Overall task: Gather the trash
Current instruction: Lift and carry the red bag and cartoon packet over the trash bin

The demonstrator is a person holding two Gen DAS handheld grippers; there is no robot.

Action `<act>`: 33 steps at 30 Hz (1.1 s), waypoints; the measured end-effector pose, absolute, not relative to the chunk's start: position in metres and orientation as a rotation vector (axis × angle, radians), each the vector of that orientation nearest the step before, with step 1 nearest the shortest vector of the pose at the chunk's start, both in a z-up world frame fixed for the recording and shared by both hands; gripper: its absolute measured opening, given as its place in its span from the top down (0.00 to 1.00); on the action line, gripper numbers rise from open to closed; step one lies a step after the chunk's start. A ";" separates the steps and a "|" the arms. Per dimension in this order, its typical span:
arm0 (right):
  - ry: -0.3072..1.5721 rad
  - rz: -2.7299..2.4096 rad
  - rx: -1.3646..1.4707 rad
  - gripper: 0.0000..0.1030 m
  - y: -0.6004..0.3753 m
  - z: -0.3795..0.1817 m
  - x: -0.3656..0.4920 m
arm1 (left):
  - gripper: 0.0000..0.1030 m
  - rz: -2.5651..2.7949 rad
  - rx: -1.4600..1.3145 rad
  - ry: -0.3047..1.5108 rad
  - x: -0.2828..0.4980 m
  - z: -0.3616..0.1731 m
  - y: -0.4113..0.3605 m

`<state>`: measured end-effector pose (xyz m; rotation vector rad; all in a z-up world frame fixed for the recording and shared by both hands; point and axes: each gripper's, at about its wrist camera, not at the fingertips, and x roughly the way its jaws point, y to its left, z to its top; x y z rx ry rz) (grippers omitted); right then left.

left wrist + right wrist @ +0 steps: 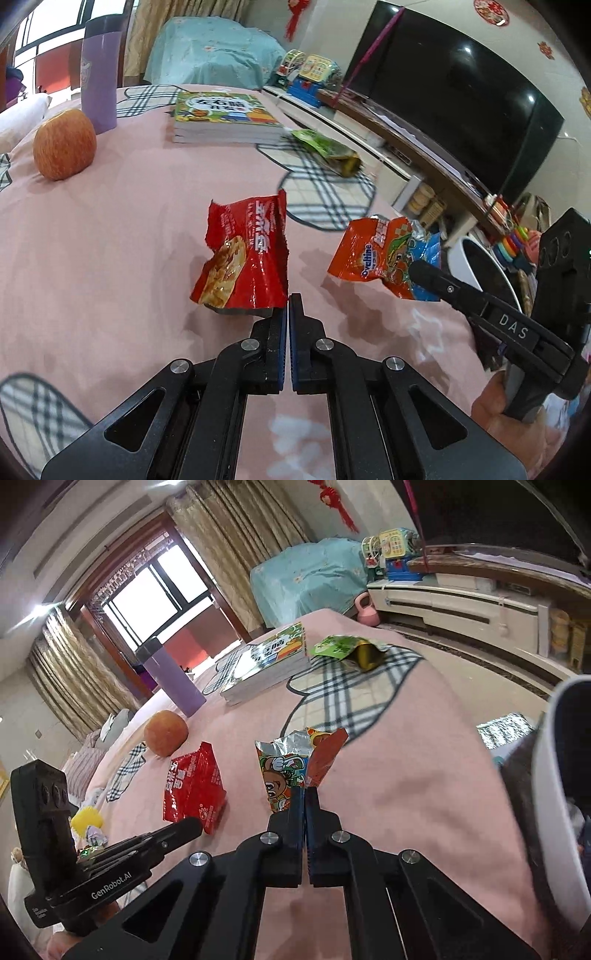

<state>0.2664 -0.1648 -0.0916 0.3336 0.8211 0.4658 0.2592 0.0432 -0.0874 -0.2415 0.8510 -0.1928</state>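
Observation:
My left gripper [288, 301] is shut on the lower corner of a torn red snack wrapper [245, 258] and holds it above the pink cloth; the wrapper also shows in the right wrist view [192, 790]. My right gripper [306, 792] is shut on an orange Ovaltine wrapper [291, 766], held up off the cloth; it also shows in the left wrist view [384, 254]. A green wrapper [327, 149] lies on the cloth by the book and shows in the right wrist view [347, 648]. A white bin [557, 797] stands at the right edge.
An apple [64, 144], a purple tumbler [99, 77] and a book [225, 118] sit on the pink tablecloth [110, 258]. The bin rim [480, 258] is beyond the table's right edge. A TV and low cabinet stand behind.

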 end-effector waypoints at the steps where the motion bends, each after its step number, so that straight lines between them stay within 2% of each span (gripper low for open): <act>1: 0.813 0.461 0.337 0.99 -0.169 -0.090 0.260 | 0.99 -0.196 -0.239 0.851 0.255 -0.087 0.040; 33: 0.635 0.366 0.389 0.99 -0.245 -0.049 0.173 | 0.99 -0.321 -0.116 0.774 0.195 -0.044 -0.038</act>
